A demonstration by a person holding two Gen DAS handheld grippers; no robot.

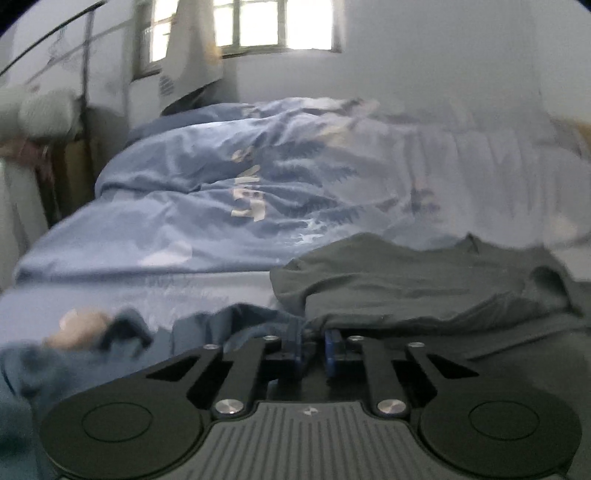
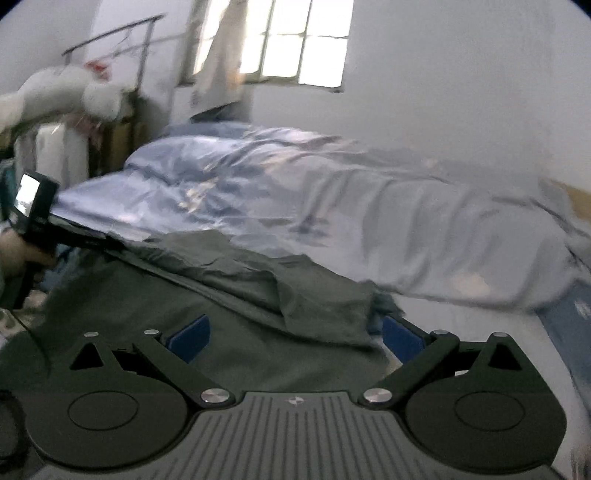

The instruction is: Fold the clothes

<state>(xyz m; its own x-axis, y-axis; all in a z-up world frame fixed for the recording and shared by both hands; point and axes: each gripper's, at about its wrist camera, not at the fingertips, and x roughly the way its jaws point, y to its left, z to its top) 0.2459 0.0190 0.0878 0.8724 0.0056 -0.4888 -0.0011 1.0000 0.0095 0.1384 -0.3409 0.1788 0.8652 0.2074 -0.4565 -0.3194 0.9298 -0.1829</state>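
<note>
Left wrist view, from left to right: a blurred hand (image 1: 75,328) lies at the lower left on a blue garment (image 1: 229,325) bunched across the near edge of the bed; a crumpled light-blue duvet (image 1: 229,184) with darker leaf print fills the middle ground below a bright window (image 1: 273,24). At the centre foreground the left gripper (image 1: 312,349) has its blue pads drawn nearly together, with the hem of the dark grey-green garment (image 1: 406,280) lying at and over the fingertips; whether cloth is pinched between the pads cannot be told, since the fabric hides the tips. That garment lies partly folded, spread to the right of centre on the bed. Right wrist view, from left to right: a white plush toy (image 2: 74,92) sits on a rack at the upper left; below it the other handheld gripper's body with its small lit screen (image 2: 28,195) reaches to the far left edge of the dark grey-green garment (image 2: 240,273), which lies flat across the foreground. The right gripper (image 2: 295,336) stands with its jaws wide apart, one blue pad (image 2: 190,338) on either side of the garment's folded flap, gripping nothing. The pale duvet (image 2: 406,221) extends to the right.
</note>
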